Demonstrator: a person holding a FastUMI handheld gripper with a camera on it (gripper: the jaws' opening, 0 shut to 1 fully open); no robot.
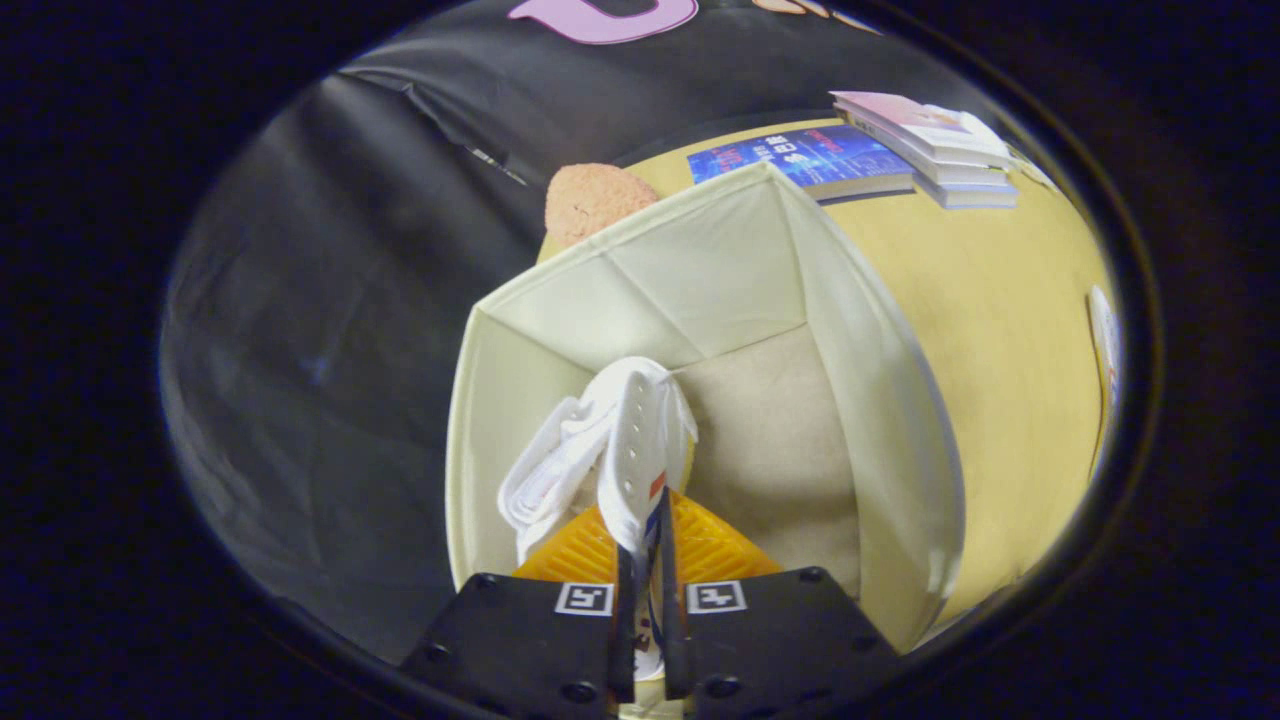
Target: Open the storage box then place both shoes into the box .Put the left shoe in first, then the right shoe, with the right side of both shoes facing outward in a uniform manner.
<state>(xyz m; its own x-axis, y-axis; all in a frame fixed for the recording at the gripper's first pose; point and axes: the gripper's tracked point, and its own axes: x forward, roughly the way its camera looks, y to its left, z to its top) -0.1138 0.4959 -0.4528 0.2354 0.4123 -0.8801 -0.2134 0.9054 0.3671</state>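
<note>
A cream fabric storage box stands open on the yellow table, its beige floor showing beyond my fingers. My gripper is shut on a white shoe, pinching a thin edge of it between both fingers. The shoe hangs inside the box near its left wall, its orange sole facing up toward me just ahead of the fingers. White laces and upper bunch to the left of the fingers.
Behind the box lies a fuzzy pinkish-orange object. A blue book and a stack of pale books rest on the yellow table beyond and to the right of the box.
</note>
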